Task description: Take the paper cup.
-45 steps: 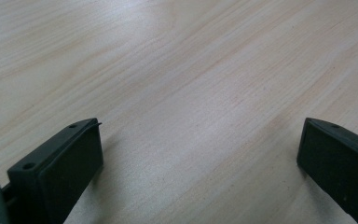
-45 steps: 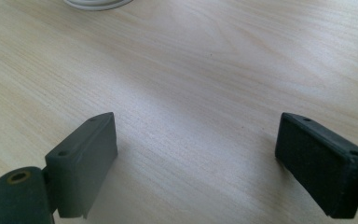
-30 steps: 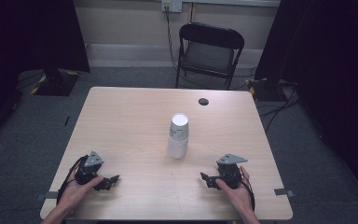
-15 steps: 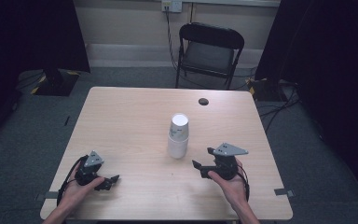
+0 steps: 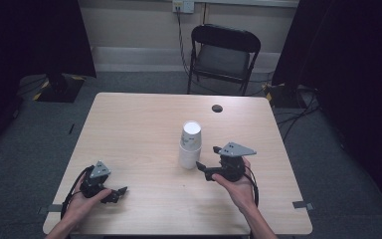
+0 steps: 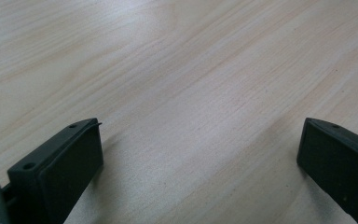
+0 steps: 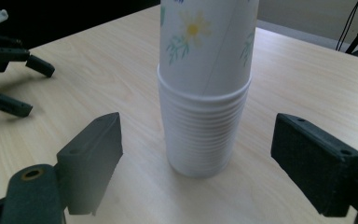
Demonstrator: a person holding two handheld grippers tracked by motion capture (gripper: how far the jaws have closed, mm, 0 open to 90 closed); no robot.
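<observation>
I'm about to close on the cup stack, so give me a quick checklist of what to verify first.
1. Right gripper jaws open, having just reopened: ok.
2. Cup stack centred between its jaws: ok.
3. Pads not touching the stack: ok.
4. Stack upright on the table: ok.
5. Left gripper open and away from the stack: ok.
6. How tightly the cups are nested: cannot tell.

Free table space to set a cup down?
Bare wood behind the cup stack up to the dark hole, and the whole left half beyond the left gripper. Crowded only between the stack and the right gripper.
</observation>
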